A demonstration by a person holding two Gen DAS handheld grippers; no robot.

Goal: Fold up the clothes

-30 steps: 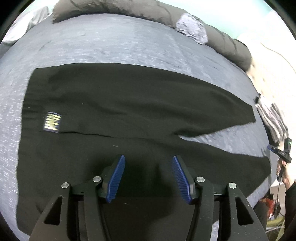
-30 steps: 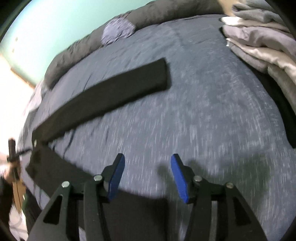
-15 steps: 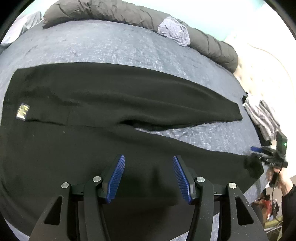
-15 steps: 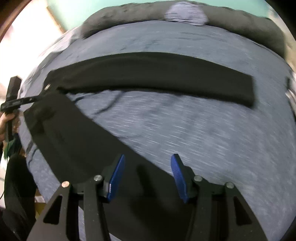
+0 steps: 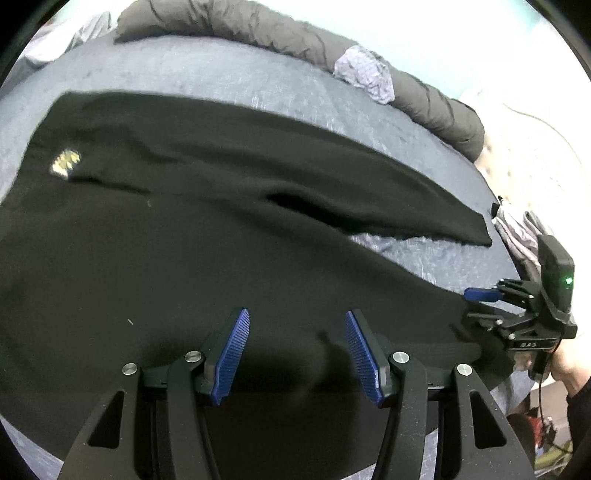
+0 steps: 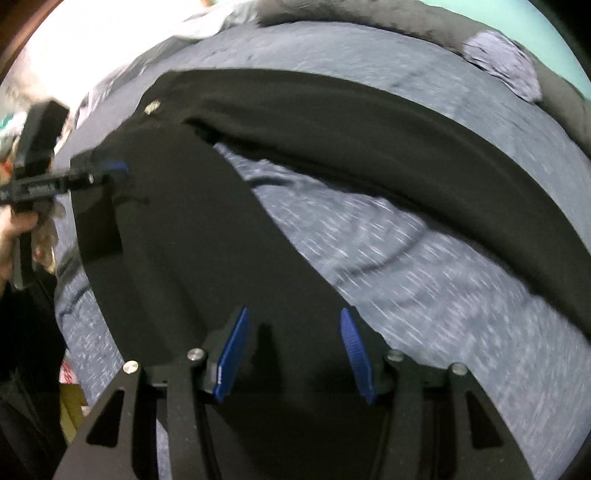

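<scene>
Since the earlier frames, the right gripper [image 5: 480, 306] has been carried along the near leg of the black trousers [image 5: 221, 229], and in its own view [image 6: 293, 350] the garment now fills the space under the fingers where bare bedding was seen before; the left gripper [image 5: 295, 354] has shifted slightly over the near leg

Grey heathered bed cover [image 5: 229, 77]: observed spread beneath everything, with a band of it showing between the two legs [image 6: 388, 251]

Black trousers [image 6: 192, 236]: found laid flat on the cover, waist end to the left in the left wrist view, both legs running right. The far leg is seen lying straight; the near leg diverges from it

Dark grey rolled quilt [image 5: 295, 33]: noted along the far edge of the bed, with a crumpled pale grey cloth [image 5: 364, 75] resting against it

Folded striped grey garments [image 5: 517, 232]: noted at the right edge of the bed

Left gripper [image 6: 110, 170]: jaws are seen spread, nothing between the blue pads, poised above the near leg

Right gripper: jaws are seen spread and empty, held by a hand [image 5: 565, 362] at the hem end of the near leg; contact with the cloth cannot be determined

Yellow label [image 5: 65, 162]: seen near the waist
</scene>
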